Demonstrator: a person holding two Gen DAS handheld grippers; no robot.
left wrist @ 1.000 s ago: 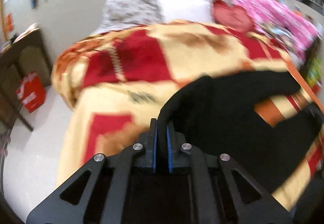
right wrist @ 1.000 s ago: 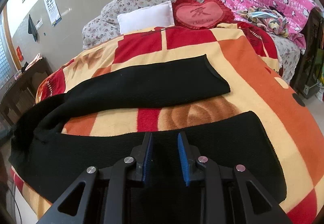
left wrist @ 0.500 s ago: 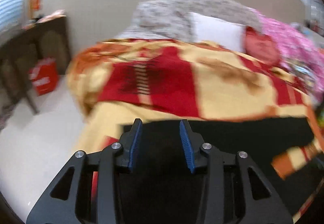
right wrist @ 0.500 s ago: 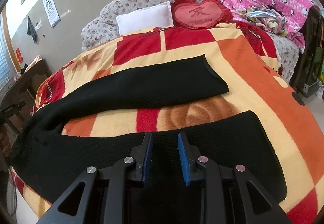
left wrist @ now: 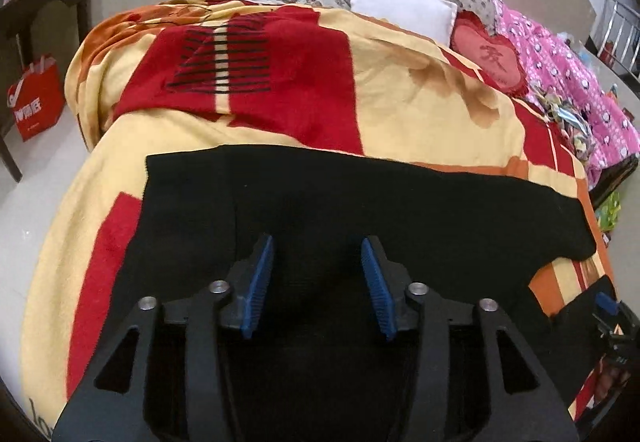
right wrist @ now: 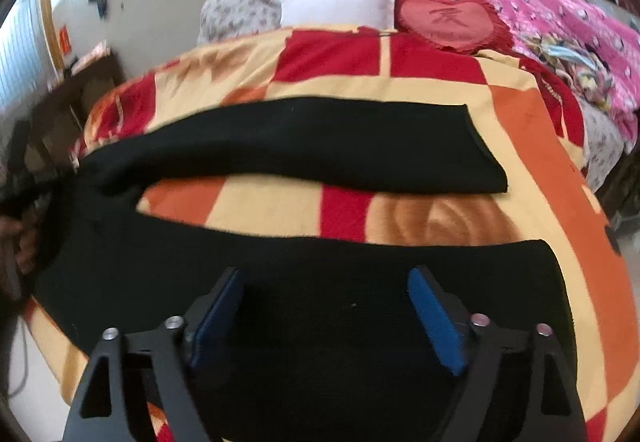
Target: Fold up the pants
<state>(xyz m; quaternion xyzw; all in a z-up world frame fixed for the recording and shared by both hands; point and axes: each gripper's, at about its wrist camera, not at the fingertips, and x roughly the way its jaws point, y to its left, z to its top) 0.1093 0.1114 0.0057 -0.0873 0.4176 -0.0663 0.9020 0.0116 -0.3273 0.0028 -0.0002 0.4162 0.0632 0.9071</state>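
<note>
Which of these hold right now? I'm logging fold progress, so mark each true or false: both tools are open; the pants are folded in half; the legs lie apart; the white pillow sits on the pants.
1. Both the left tool and the right tool are open: true.
2. The pants are folded in half: false, they lie spread out.
3. The two legs lie apart, blanket showing between: true.
4. The white pillow sits on the pants: false, it lies at the bed's head.

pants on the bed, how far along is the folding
Early stage. Done: the black pants lie spread flat on the patterned blanket, legs apart in a V, no fold made. In hand: nothing; the left gripper and right gripper are both open over the fabric. Left: laying one leg onto the other, then folding lengthwise.
</note>
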